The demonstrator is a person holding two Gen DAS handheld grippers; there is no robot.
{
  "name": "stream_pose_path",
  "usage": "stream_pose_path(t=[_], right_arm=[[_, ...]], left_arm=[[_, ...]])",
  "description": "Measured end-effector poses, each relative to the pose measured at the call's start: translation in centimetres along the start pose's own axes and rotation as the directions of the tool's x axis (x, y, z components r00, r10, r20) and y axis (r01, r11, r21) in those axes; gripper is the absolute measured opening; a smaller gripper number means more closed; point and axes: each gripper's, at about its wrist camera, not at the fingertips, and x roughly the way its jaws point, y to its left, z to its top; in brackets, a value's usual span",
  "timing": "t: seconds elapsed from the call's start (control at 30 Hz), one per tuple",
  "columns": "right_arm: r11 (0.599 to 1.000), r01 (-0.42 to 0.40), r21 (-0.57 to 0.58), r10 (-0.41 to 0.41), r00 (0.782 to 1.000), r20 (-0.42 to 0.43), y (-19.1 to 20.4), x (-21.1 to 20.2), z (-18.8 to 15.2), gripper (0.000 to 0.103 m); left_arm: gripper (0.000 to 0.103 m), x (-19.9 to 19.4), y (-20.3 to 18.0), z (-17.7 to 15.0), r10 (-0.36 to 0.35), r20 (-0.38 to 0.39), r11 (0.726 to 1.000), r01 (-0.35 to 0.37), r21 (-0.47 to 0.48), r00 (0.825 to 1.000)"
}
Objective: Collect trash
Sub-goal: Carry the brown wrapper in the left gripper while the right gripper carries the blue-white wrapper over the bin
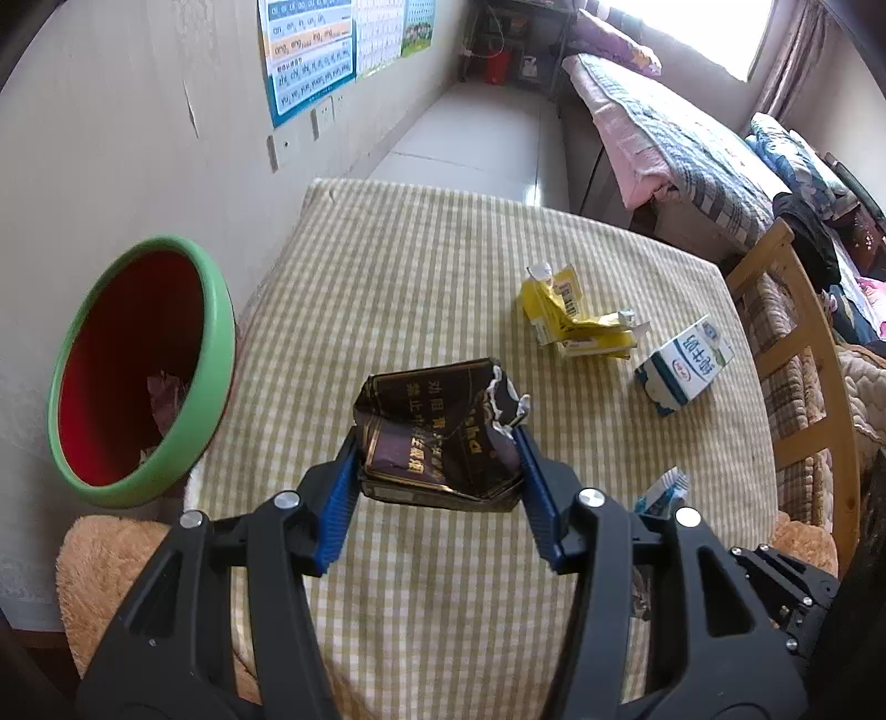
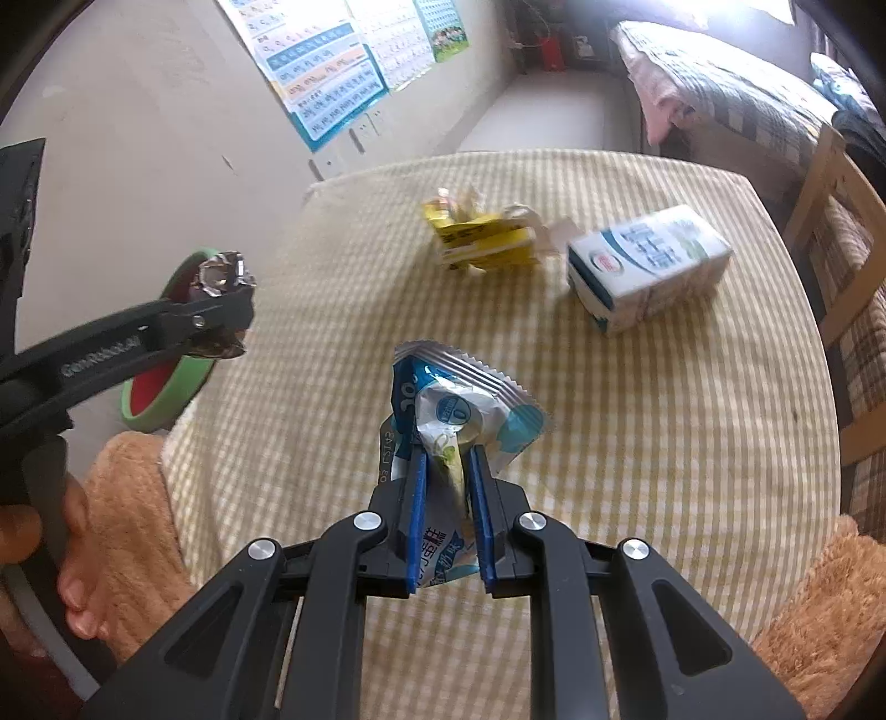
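My left gripper [image 1: 437, 437] is shut on a crumpled dark brown packet [image 1: 432, 426] and holds it above the checked table [image 1: 387, 288]. It also shows in the right wrist view [image 2: 221, 310], close to the bin. My right gripper [image 2: 447, 459] is shut on a blue and white wrapper [image 2: 454, 410] above the table's near side. A crumpled yellow packet [image 1: 576, 315] [image 2: 482, 238] and a white and blue milk carton [image 1: 686, 365] [image 2: 648, 266] lie on the table further off. A green-rimmed red bin [image 1: 138, 365] [image 2: 166, 387] stands left of the table, with some trash inside.
A fluffy tan cushion [image 1: 111, 565] lies by the table's near left corner. A wooden chair [image 1: 797, 343] and a bed [image 1: 664, 127] are on the right. Posters [image 1: 310, 50] hang on the left wall.
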Motion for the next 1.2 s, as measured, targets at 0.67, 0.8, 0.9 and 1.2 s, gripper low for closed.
stream_pose_path(t=[0.67, 0.8, 0.9, 1.2], right_arm=[[0.994, -0.035, -0.101, 0.037, 0.999, 0.016, 4.3, -0.5, 1.7, 0.016], [0.994, -0.033, -0.108, 0.035, 0.999, 0.016, 4.4, -0.5, 1.7, 0.016], [0.993, -0.034, -0.113, 0.036, 0.999, 0.017, 4.5, -0.6, 1.7, 0.016], [0.991, -0.043, -0.128, 0.047, 0.999, 0.027, 5.2, -0.8, 2.0, 0.016]], left_arm=[[0.051, -1.8, 4.1, -0.2, 0.066, 0.051, 0.997, -0.063, -0.05, 0.997], [0.051, -2.0, 4.4, -0.1, 0.068, 0.057, 0.996, -0.065, -0.055, 0.996], [0.051, -2.1, 4.7, -0.1, 0.073, 0.064, 0.996, -0.069, -0.059, 0.995], [0.051, -2.8, 6.4, 0.1, 0.106, 0.079, 0.991, -0.099, -0.088, 0.991]])
